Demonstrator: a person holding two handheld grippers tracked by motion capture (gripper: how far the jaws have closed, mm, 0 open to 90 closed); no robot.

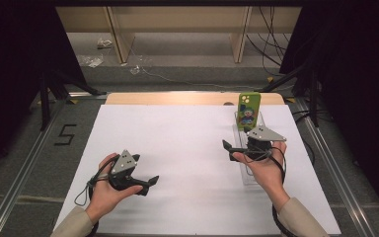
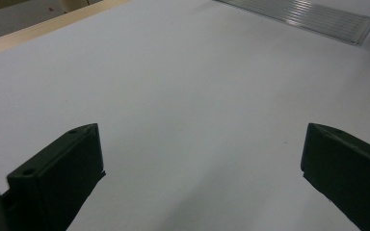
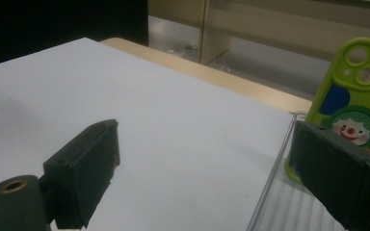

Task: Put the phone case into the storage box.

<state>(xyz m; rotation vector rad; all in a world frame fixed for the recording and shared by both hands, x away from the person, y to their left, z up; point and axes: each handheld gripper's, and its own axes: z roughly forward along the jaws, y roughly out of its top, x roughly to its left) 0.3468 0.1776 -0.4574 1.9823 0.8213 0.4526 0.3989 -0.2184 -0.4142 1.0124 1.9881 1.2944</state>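
A green phone case [image 1: 248, 109] stands upright in a clear ribbed plastic rack [image 1: 250, 170] on a white tabletop [image 1: 187, 143], propped in a slot so its back faces the person; the case looks like soft moulded rubber, glossy, with raised rings round the camera holes and a cartoon clown face printed below them; seen from the right gripper view the case [image 3: 354, 101] rises just beyond the rack's transparent edge [image 3: 270, 183]. The right gripper [image 1: 237, 146] hovers just in front of the case and a little to its left, its fingers spread wide with nothing between them, seemingly either lined up to approach the case or drawn clear of it; its blocky matte black fingers [image 3: 89, 159] show screw holes. The left gripper [image 1: 145, 183] rests far to the left of the case, low over bare tabletop, fingers [image 2: 65, 168] spread and empty, apparently idle; a grey three-cornered plate tops each gripper.
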